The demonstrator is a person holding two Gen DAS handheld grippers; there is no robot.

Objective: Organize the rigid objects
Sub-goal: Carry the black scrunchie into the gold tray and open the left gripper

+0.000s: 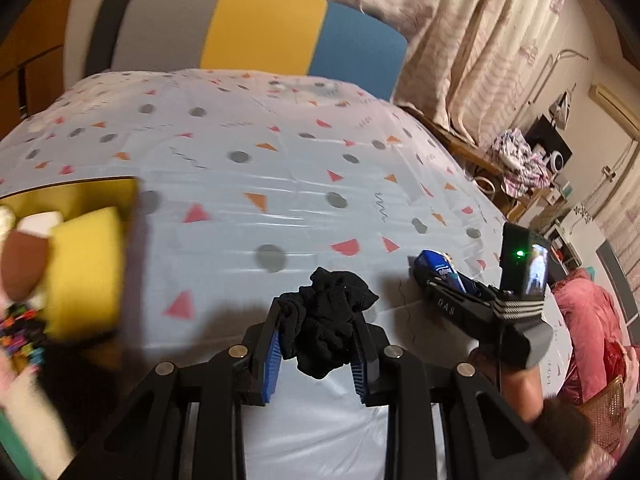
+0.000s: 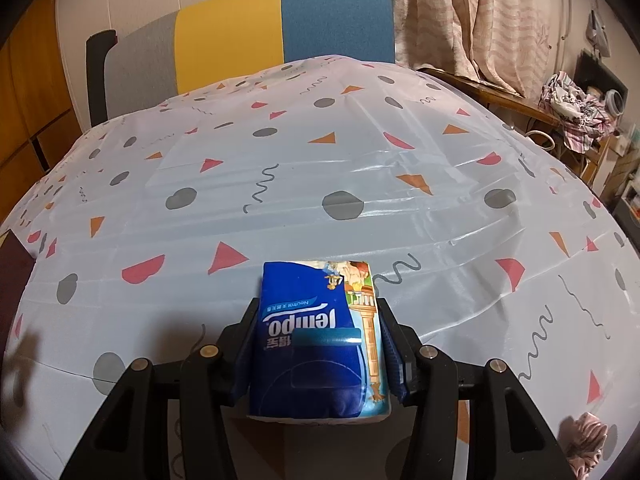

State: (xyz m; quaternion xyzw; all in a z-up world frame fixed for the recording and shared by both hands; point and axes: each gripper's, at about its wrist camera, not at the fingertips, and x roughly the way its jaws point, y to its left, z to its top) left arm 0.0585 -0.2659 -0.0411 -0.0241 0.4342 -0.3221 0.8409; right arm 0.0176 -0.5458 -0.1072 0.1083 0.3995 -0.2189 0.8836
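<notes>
My left gripper (image 1: 318, 320) is shut on a crumpled black sock (image 1: 328, 320) and holds it above the patterned tablecloth (image 1: 280, 184). My right gripper (image 2: 318, 308) is shut on a blue Tempo tissue pack (image 2: 316, 336), held over the table. The right gripper also shows in the left wrist view (image 1: 440, 276), to the right of the sock, with the tissue pack (image 1: 436, 265) in it. A gold-lined box (image 1: 80, 196) at the left edge holds a yellow sponge (image 1: 86, 268), a brown object (image 1: 22, 264) and other small items.
A chair (image 2: 280, 32) with grey, yellow and blue panels stands behind the table. A pink scrunched item (image 2: 584, 436) lies at the table's front right. A dark box corner (image 2: 16, 264) sits at the left edge. Curtains and clutter lie to the right.
</notes>
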